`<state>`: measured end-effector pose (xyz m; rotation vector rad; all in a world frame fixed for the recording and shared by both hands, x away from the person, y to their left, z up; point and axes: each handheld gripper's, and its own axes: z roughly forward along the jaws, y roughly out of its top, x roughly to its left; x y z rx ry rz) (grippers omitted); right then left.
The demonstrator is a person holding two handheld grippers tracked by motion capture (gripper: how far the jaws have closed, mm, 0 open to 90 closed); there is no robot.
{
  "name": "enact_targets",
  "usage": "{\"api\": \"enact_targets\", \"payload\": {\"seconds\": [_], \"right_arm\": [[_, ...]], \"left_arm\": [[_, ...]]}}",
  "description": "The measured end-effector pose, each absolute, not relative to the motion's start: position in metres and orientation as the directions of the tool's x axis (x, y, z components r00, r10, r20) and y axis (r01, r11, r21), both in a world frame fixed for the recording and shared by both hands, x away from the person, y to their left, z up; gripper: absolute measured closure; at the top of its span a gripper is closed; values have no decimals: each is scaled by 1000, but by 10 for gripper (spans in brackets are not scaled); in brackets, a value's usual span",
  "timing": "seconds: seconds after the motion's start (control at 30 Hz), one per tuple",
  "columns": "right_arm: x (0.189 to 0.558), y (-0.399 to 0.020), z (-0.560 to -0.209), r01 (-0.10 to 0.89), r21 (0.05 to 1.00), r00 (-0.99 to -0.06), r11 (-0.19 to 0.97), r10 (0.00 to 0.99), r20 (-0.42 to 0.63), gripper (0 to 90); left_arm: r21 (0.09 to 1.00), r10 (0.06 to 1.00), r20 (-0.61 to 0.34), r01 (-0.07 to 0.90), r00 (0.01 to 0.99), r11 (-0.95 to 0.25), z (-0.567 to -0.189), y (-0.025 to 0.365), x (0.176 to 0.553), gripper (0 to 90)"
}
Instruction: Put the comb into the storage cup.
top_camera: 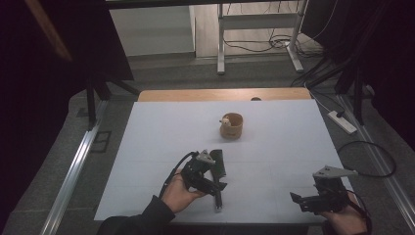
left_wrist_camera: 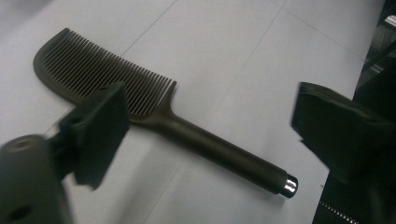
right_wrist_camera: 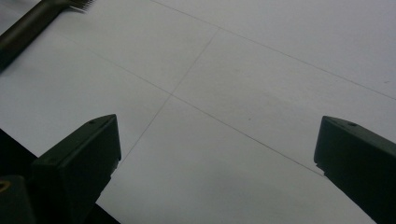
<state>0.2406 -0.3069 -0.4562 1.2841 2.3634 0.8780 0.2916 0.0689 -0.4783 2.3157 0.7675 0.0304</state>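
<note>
One comb (left_wrist_camera: 154, 116) lies flat on the white surface (top_camera: 147, 147), near the front edge, teeth toward the far side, handle with a metal end cap pointing back at the person. One left tool (top_camera: 218, 188) sits right over the comb's handle in the high view; in the left gripper view its jaws stand wide, one on each side of the comb, pads not touching it, nothing gripped. One right tool (top_camera: 301, 201) hovers at the front right corner of the surface, well apart from the comb; in the right gripper view its jaws are wide with bare surface between them, and the comb handle shows at the top left corner there. One small tan cup (top_camera: 231, 126) with a little figure on its rim stands upright near the middle of the surface, farther back, well apart from the comb and both tools. Nothing lies between the left tool and the comb. Beyond the surface: one metal frame (top_camera: 254, 29) with cables on the floor, one white power strip (top_camera: 342, 122) at right.
</note>
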Motion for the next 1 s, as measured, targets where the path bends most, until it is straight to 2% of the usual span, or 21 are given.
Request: {"api": "enact_targets", "payload": {"seconds": [0.1,0.27,0.43,0.5,1.0], "right_arm": [[241,-307,-456,645,644,-551,411,835,18,11],[241,-306,-456,644,644,-552,414,834,16,12],[241,-306,-456,644,642,-553,415,833,16,14],[241,-306,-456,644,643,-553,415,833,15,16],[241,-306,-457,643,641,-557,419,831,16,24]], "left_arm": [[617,530,-190,520,827,-591,-479,67,292,298],[604,518,-199,520,832,-603,-481,65,293,601],[589,502,-203,514,841,-623,-483,62,290,824],[585,496,-201,509,845,-631,-484,60,289,880],[555,483,-227,520,846,-649,-500,50,284,884]]}}
